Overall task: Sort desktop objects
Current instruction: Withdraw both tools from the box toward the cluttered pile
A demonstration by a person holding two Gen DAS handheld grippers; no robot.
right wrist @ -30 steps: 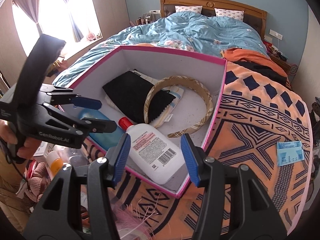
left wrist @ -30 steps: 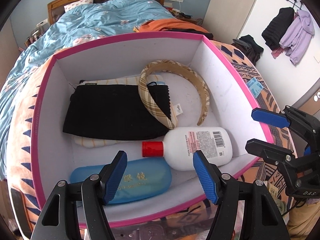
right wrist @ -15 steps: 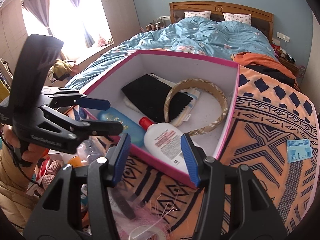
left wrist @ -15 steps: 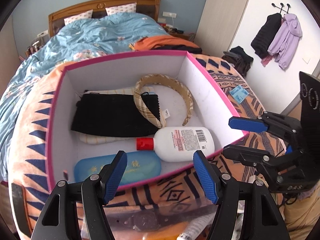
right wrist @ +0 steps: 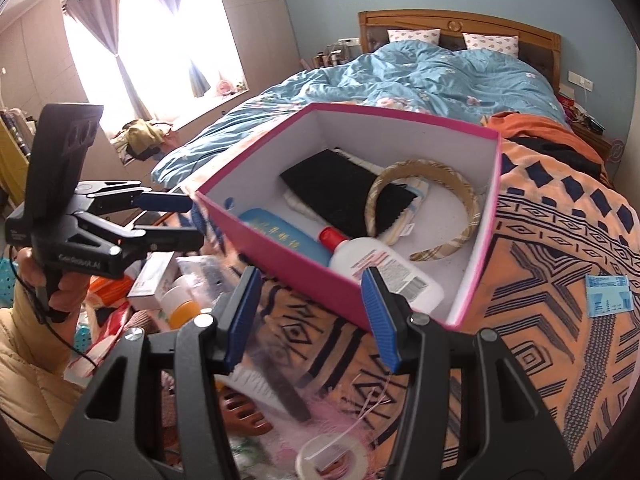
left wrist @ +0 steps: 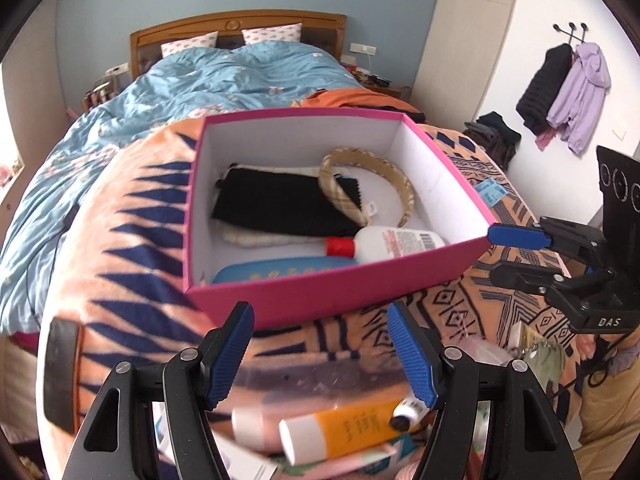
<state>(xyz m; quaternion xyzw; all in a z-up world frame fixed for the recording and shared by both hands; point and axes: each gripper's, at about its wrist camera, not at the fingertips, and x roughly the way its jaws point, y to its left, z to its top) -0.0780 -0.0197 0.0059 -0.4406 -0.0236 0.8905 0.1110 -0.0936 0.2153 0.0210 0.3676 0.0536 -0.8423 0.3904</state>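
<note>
The right gripper (left wrist: 516, 254) carried "DAS" in white letters on its black body, seen from the left wrist. The left gripper (right wrist: 170, 220) bore white lettering that looked like "GenRobot.AI", partly blurred. The blue case (right wrist: 286, 238) in the box (right wrist: 304, 276) had gold Chinese characters, too blurred to read. The bottle (right wrist: 384, 270) showed a barcode and fine print, its words too small to make out.

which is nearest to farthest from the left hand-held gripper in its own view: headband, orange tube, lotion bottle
From the left hand-held gripper:
1. orange tube, just below the fingers, outside the box
2. lotion bottle, at the box's near right
3. headband, deeper in the box, toward the back
</note>
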